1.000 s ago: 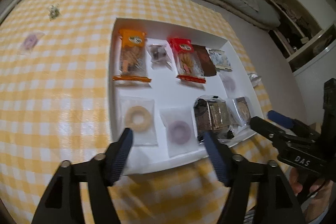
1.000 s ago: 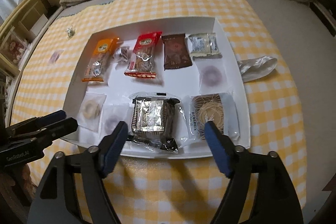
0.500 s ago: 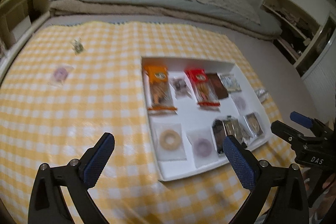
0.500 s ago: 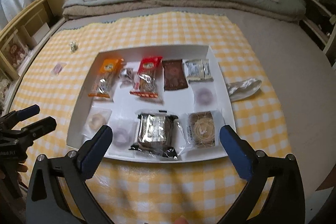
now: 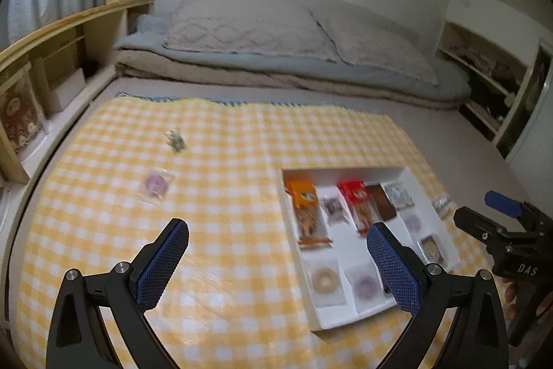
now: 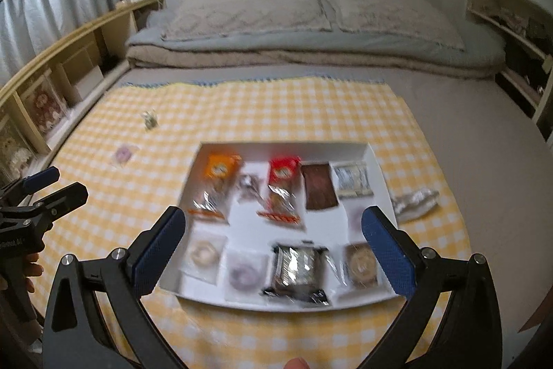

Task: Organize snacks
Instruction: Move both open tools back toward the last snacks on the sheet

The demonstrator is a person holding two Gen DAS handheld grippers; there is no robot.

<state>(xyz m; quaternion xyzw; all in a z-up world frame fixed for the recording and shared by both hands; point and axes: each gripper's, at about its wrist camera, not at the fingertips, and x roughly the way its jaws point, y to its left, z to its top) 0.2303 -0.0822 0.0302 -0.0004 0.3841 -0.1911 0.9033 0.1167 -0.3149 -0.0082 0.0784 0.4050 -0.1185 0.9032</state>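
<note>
Task mostly done: white cardboard tray [image 6: 375, 158] on yellow-checked cloth [image 6: 276, 106] held about ten wrapped snacks in rows. Left outside on cloth: clear-wrapped purple ring [image 5: 156, 184], small crinkly packet [image 5: 175, 140], silver foil pouch [image 6: 414, 200]. Left gripper [image 5: 278, 265] and right gripper [image 6: 273, 253] fingers had just spread wide, nothing between them.
</note>
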